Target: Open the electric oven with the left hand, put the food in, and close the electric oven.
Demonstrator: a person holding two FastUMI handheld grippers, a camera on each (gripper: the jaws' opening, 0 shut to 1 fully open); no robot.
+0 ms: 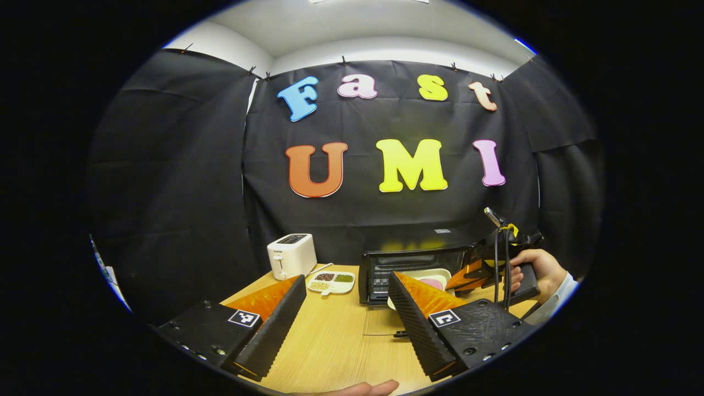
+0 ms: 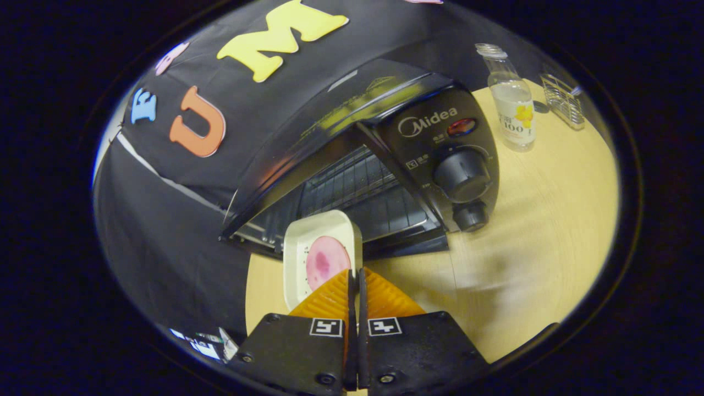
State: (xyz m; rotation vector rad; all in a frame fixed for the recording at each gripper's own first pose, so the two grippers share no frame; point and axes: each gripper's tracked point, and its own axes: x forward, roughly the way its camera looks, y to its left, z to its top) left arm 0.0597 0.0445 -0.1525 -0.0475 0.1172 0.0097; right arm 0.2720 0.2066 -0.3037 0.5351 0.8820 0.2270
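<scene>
holding: i have the right tool [image 2: 355, 275] clenched on the near rim of the white tray [image 2: 322, 242], its two orange fingers [image 2: 330, 297] pressed together with the rim pinched between them.
food: a pink slice [image 2: 324, 261] lies flat in the tray, just past the fingertips at twelve o'clock in the right gripper view.
oven: the electric oven [image 2: 385, 165] stands open on the worktop [image 2: 522, 231], door down, wire rack visible in the cavity; its knobs [image 2: 462, 176] sit at about two o'clock from the tray.
key relation: the tray's long axis runs along the tool's line straight toward the cavity, its far end at or just over the mouth; i cannot tell if it touches the rack. i judge the next move to be a level push toward twelve o'clock.
left tool: my left tool [image 1: 346, 308] is released, fingers wide apart, grasping nothing, hanging above the worktop well short of the oven [image 1: 412, 269].
nearer hand: in the left gripper view the right tool [image 1: 473, 275] and the hand [image 1: 536, 272] holding it sit at three o'clock at the oven front, so the right is nearer.
risk: as i judge it, a tilt could slide the slice off, and a drift toward two o'clock could clip the control panel.
bystanders: a toaster [image 1: 291, 254], a divided dish [image 1: 331, 282] and a bottle [image 2: 511, 104] stand clear of the path.
</scene>
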